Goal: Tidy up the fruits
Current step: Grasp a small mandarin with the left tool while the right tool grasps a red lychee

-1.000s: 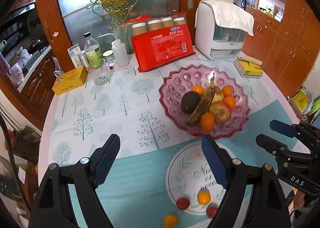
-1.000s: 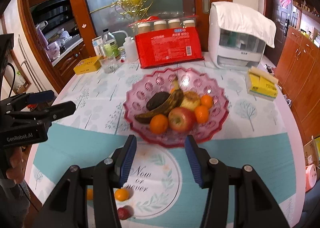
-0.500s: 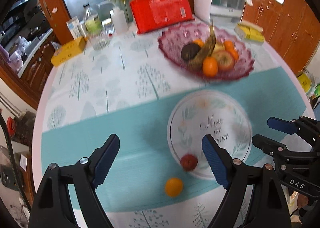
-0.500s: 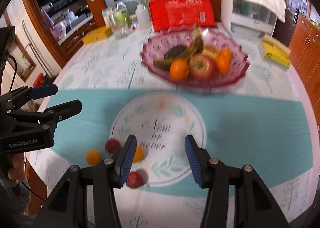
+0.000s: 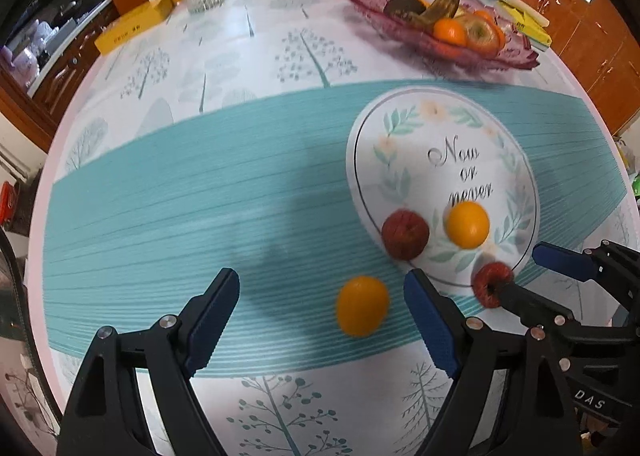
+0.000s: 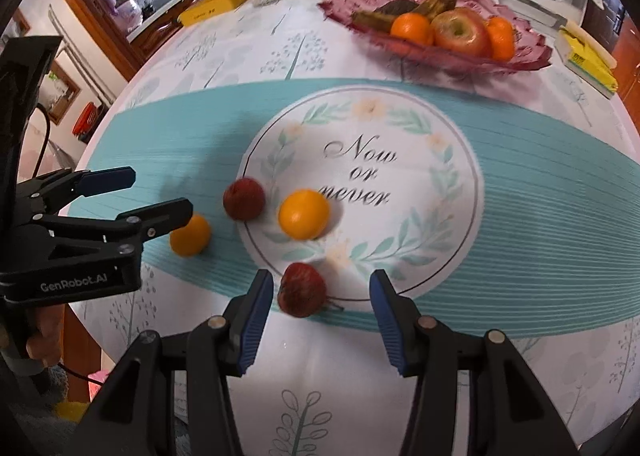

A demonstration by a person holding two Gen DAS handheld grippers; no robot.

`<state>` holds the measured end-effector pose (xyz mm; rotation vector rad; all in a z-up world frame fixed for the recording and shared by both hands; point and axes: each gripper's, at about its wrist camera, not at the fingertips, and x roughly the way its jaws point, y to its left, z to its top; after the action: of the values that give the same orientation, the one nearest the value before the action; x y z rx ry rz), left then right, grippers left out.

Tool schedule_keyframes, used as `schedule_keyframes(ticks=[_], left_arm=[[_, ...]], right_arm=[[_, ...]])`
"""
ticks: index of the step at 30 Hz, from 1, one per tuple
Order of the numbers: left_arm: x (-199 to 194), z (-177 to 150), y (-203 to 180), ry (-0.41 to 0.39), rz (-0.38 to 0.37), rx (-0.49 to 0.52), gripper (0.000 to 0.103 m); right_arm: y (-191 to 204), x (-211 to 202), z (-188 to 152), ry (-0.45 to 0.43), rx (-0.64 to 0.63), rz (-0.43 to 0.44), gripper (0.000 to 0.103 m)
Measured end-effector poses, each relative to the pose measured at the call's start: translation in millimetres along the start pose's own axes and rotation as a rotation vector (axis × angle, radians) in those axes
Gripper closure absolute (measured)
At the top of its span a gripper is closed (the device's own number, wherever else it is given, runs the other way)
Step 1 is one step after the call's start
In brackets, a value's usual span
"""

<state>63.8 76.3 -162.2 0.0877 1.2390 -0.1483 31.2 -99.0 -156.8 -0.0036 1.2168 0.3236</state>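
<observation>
Home dining room: tablecloth (image 5: 248,184), fruit bowl (image 6: 440,52), cabinets (image 5: 600,56)

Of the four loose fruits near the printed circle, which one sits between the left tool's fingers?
The orange lying alone on the teal stripes, outside the printed circle. The left tool straddles it, not touching.

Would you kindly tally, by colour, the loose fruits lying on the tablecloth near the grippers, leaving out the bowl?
Orange: 2, one on the teal stripe, one on the round print
Red: 2, one at the print's edge, one nearest the right gripper
Total: 4
</observation>
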Motion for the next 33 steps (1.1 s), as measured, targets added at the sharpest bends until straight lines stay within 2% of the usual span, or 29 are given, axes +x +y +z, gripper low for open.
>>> schedule_keyframes(ticks=[6,14,16,18,20,22,23,24,33], left_arm=[[14,-9,0,0.035,-0.029,-0.019,0.02],[24,-14,2,0.053,-0.058,-0.041,0.033],[26,-14,2,0.059,-0.07,-0.041,0.043],[27,-15,0,0.062,-0.069,-0.033,0.048],[27,-15,-2,0.057,-0.068,-0.02,0.054],[26,-15,-3,0.054,-0.089,-0.014,0.066],[25,-15,-4,0.054,-0.1,-0.014,0.069],[25,-15,-5,0.055,-0.108,-0.012,0.073],[23,-18,-7,0.071,-0.129,0.0,0.075]], right_arm=[[8,10,-5,0.019,-0.026,0.0,0.052],[11,19,-6,0.032,-0.027,-0.02,0.052],[9,23,-6,0.042,-0.023,-0.029,0.052],[9,24,-7,0.047,-0.025,-0.039,0.053],[10,25,-8,0.048,-0.028,-0.041,0.059],[11,26,-8,0.051,-0.031,-0.031,0.063],[12,26,-8,0.05,-0.035,-0.031,0.069],[15,26,-8,0.05,-0.042,-0.026,0.07],[28,25,-6,0.047,-0.077,-0.018,0.072]])
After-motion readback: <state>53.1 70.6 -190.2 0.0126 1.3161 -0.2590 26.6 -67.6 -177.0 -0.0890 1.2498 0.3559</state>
